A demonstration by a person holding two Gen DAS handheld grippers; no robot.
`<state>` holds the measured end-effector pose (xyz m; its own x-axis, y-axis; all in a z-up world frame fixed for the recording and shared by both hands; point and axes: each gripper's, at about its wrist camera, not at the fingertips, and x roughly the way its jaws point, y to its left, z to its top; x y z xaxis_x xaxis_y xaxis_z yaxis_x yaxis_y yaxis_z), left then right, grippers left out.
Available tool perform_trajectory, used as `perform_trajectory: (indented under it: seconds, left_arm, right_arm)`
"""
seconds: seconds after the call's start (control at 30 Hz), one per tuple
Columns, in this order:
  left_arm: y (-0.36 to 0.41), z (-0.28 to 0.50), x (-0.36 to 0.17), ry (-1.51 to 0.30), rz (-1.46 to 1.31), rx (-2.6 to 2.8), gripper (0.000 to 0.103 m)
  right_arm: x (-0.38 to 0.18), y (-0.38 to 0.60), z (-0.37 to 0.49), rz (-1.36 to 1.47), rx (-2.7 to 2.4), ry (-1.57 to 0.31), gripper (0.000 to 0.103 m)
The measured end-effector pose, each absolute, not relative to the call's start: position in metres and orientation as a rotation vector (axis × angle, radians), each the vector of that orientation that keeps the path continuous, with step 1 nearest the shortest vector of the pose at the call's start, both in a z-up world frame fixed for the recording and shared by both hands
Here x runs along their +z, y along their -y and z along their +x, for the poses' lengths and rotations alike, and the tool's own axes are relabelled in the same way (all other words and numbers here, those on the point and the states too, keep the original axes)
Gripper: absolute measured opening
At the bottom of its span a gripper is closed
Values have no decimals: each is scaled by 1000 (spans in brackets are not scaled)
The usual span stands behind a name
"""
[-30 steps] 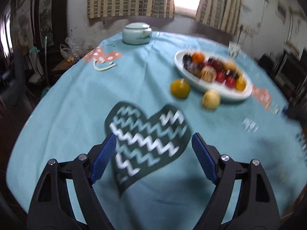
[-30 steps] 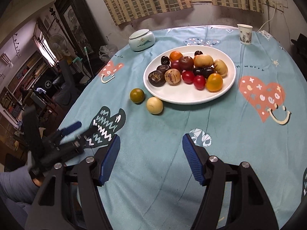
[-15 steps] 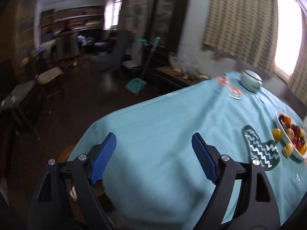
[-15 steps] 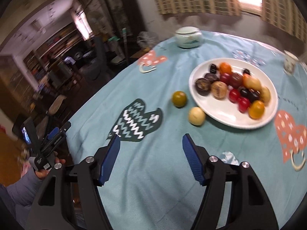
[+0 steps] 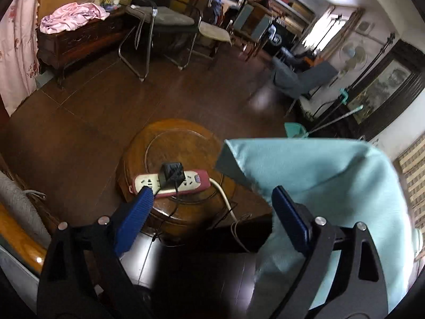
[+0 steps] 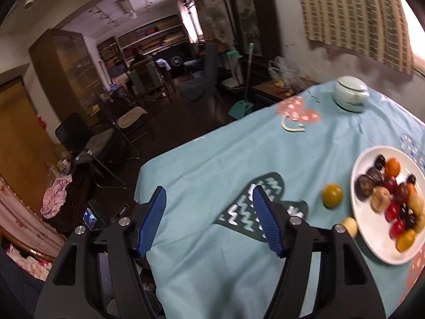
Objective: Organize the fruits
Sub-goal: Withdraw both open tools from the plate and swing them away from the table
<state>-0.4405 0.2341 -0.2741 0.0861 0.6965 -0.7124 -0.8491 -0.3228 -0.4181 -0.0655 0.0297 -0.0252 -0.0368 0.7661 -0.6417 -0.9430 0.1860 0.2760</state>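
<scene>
In the right wrist view a white plate [image 6: 372, 242] with several small fruits sits at the right edge of the teal tablecloth [image 6: 239, 159]. Beside it lie a yellow-green fruit [image 6: 332, 192] and a pale round fruit [image 6: 349, 224]. My right gripper [image 6: 209, 198] hangs open over the table's near-left corner, empty. My left gripper [image 5: 212, 199] is off the table, pointing down at a wooden stool [image 5: 175, 143]; its jaws are opening with nothing between them. No fruit shows in the left wrist view.
A power strip [image 5: 170, 183] with a plug lies on the stool. The tablecloth corner [image 5: 318, 186] hangs beside it. A pale green lidded jar [image 6: 350, 94] stands at the table's far side. Folding chairs [image 5: 159, 26] and a dark cabinet [image 5: 77, 42] stand across the wooden floor.
The left gripper swung from over the table to the stool beside it, rolling, and its jaws widened. The right gripper turned left; the plate slid to the right edge of its view.
</scene>
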Motion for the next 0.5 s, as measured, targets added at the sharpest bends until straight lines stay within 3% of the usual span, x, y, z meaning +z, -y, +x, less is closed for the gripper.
perform_trajectory:
  seconds: [0.23, 0.37, 0.5]
  left_arm:
    - [-200, -379, -129, -160, -721, 1343, 95]
    - [-159, -277, -69, -329, -488, 997, 98]
    - [-89, -168, -39, -508, -162, 661, 99]
  right_arm:
    - [-7, -32, -66, -262, 1390, -772, 68]
    - [4, 12, -38, -241, 1175, -719, 68]
    - [-10, 78, -4, -204, 908, -815, 69]
